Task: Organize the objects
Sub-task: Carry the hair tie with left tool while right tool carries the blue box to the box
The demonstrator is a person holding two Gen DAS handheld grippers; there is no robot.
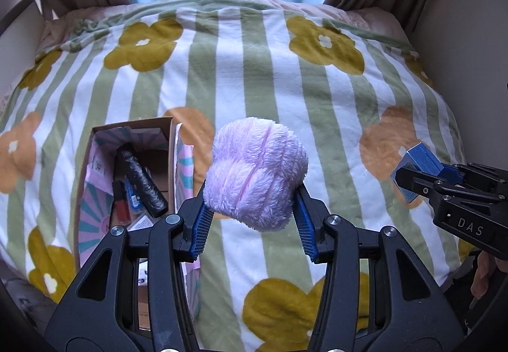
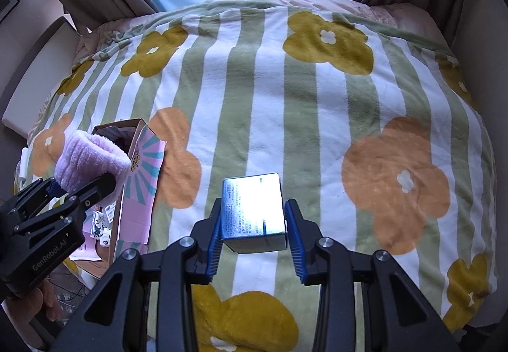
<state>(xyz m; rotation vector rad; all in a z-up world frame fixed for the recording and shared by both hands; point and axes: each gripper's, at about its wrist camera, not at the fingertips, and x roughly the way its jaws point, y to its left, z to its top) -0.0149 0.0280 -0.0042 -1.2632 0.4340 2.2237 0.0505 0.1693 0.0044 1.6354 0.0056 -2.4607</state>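
Holding a lilac plush roll (image 1: 255,174) clamped in the left gripper (image 1: 254,212), open cardboard box (image 1: 133,168) just left; right gripper (image 2: 254,225), farther, grips a small carton (image 2: 254,209).

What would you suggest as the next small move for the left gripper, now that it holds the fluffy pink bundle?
Probably swing the left gripper left until it is over the open cardboard box, then lower the pink bundle in. The bundle is held above the blanket, the box sits just to its left with things already inside, and the right gripper is busy with a small box.
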